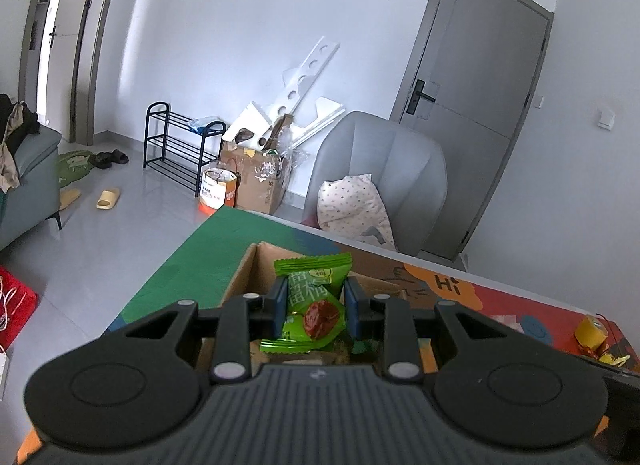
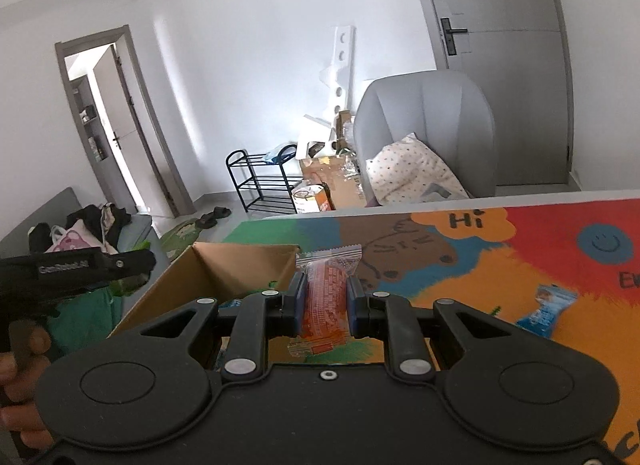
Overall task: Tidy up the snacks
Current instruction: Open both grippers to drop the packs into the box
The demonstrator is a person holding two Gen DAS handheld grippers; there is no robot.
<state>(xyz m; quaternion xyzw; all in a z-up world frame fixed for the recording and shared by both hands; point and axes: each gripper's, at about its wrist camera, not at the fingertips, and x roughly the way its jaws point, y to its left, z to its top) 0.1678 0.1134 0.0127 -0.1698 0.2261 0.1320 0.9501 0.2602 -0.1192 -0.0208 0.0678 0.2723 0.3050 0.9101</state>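
Since both wrappers hang over the cardboard box (image 2: 208,277), left gripper (image 1: 316,307) pinches green snack (image 1: 314,305), right gripper (image 2: 323,305) pinches orange snack (image 2: 325,301), likely for dropping in.

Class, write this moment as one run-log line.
left gripper: holds green snack packet | right gripper: holds orange snack packet | both over brown cardboard box

Green packet (image 1: 314,301): upright, pinched over open cardboard box (image 1: 240,277). Orange packet (image 2: 325,297): upright, pinched beside it.
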